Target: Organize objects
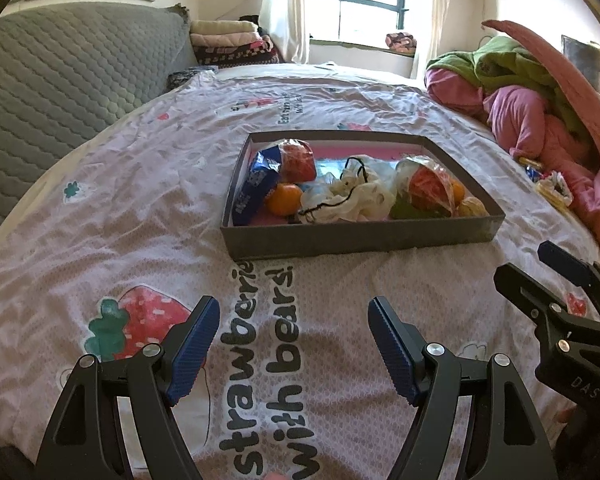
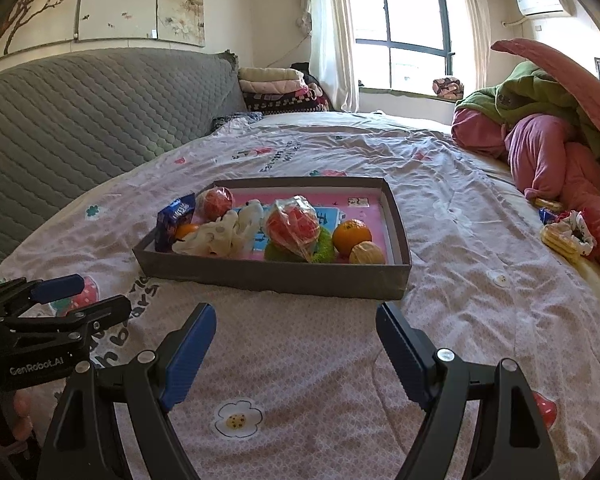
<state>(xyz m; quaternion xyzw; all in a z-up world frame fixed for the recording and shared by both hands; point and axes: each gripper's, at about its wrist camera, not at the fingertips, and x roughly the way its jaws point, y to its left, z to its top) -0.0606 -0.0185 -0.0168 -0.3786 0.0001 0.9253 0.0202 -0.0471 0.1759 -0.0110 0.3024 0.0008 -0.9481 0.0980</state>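
A shallow grey box [image 1: 340,236] with a pink floor sits on the bed; it also shows in the right wrist view [image 2: 260,276]. It holds a blue snack packet [image 1: 256,184], bagged red fruit [image 2: 292,224], oranges [image 2: 352,236], a walnut-like nut [image 2: 366,254], a green ring [image 2: 324,250] and a crumpled white bag [image 1: 356,194]. My left gripper [image 1: 294,316] is open and empty, above the sheet in front of the box. My right gripper [image 2: 296,322] is open and empty, also in front of the box. Each gripper shows in the other's view: the right [image 1: 540,276], the left [image 2: 80,292].
A patterned sheet [image 1: 140,200] covers the bed. A grey quilted headboard [image 1: 60,80] stands at the left. A pile of pink and green clothes [image 2: 548,128] lies at the right, with yellow biscuits and a small packet [image 2: 560,236] beside it. Folded blankets [image 2: 276,88] are stacked at the back.
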